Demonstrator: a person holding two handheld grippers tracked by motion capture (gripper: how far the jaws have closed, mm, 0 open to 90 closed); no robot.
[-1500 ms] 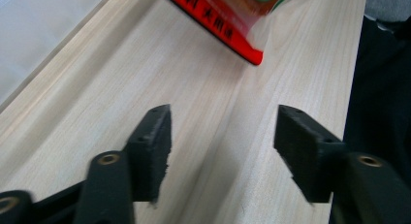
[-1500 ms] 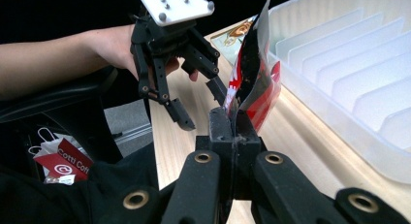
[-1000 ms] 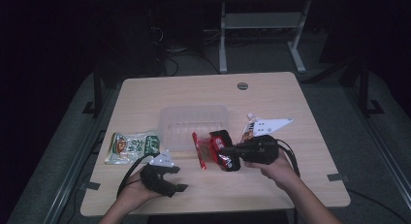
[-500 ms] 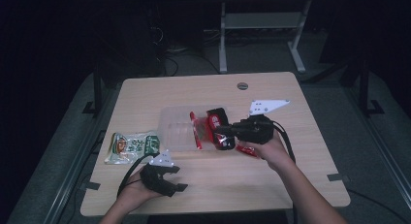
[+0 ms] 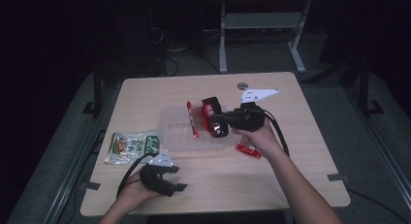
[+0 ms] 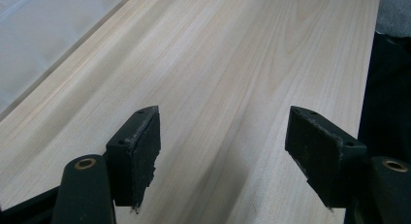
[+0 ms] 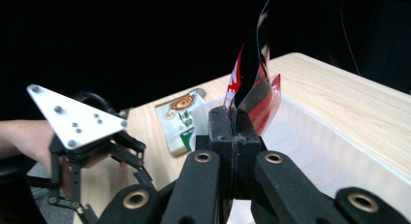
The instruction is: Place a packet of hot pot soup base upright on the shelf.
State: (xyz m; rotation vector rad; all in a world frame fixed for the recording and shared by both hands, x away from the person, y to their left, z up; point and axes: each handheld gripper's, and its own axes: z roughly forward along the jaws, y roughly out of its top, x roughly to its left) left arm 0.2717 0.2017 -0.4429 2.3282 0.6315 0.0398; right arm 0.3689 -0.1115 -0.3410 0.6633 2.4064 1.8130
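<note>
No text is showing clearly enough to read: the green and white packet [image 5: 132,146] is carrying printed characters (too small and blurred), and the red packet [image 7: 254,83] is showing only white marks.

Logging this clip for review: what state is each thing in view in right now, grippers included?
Right gripper: shut on the red and black snack packet, held above the tray.
Red and black snack packet: lifted, pinched by its edge.
Left gripper: open, nothing between the jaws, low over the table.
Clear plastic tray: on the table, one red packet inside.
Green and white packet: flat on the table, left of the tray.
Small red packet: flat on the table by the right hand.
</note>
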